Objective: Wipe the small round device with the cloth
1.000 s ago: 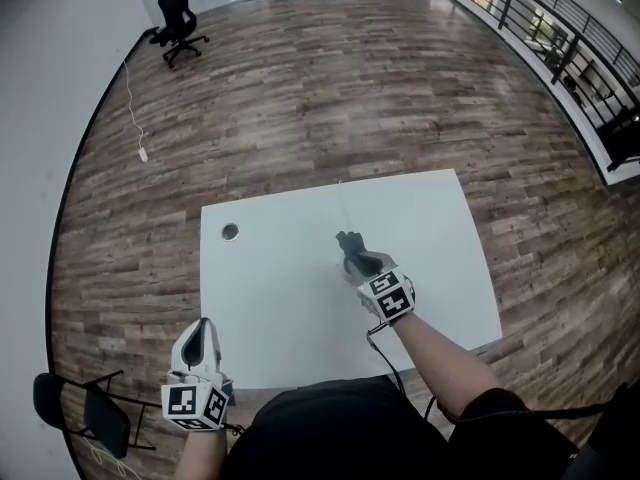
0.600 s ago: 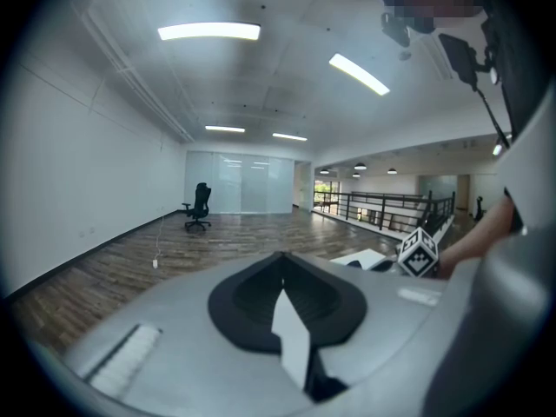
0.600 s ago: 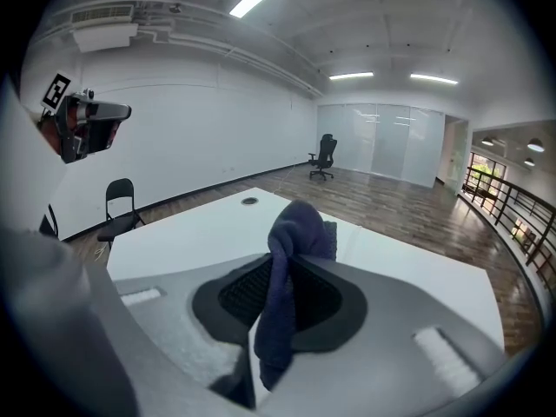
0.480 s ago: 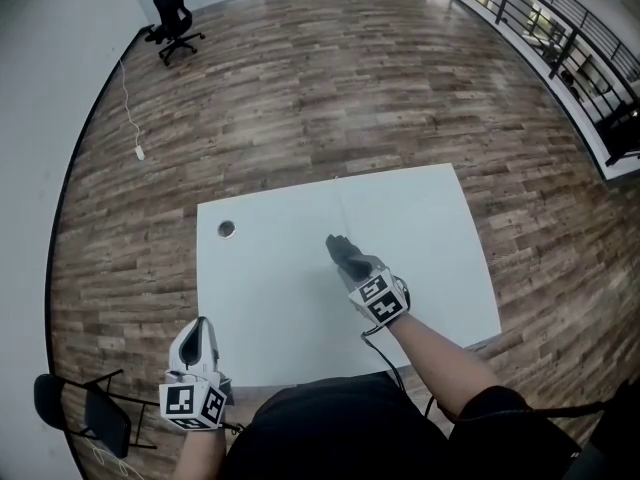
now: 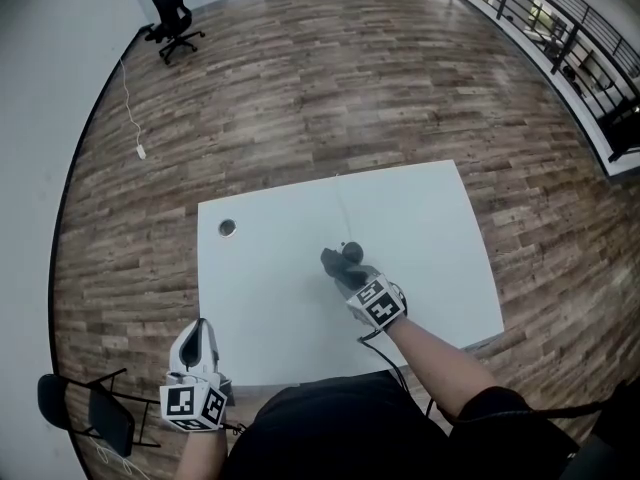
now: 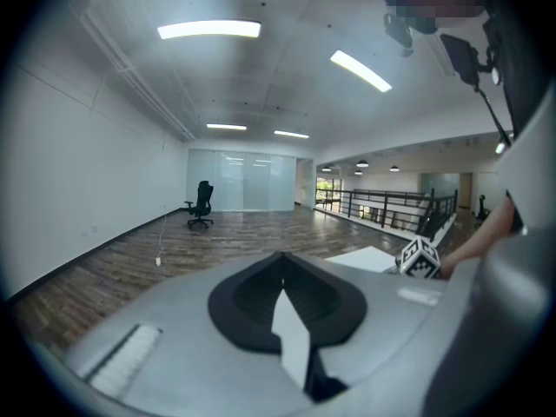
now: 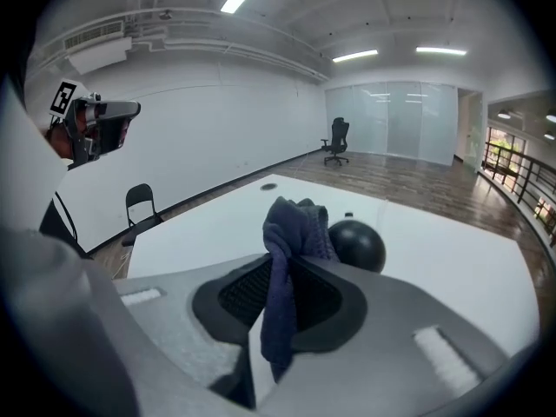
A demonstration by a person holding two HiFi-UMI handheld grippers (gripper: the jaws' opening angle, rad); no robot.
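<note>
Right gripper view is showing what the head view barely resolves: right gripper (image 7: 287,263) jaws are clamping a dark blue cloth (image 7: 291,224), bunched above the tips, with the small round black device (image 7: 356,244) just behind it on the white table (image 7: 452,259); contact is unclear. In the head view the device (image 5: 351,251) is sitting mid-table, just past the right gripper (image 5: 335,260). Left gripper (image 6: 282,272) jaws are pressing together, gripping nothing, and it is hovering off the table's near left corner (image 5: 203,328). The only print is square markers on the cube (image 5: 378,303). Around: table hole (image 5: 227,228), office chair (image 5: 175,18), folding chair (image 5: 95,413), railing (image 5: 570,38).
</note>
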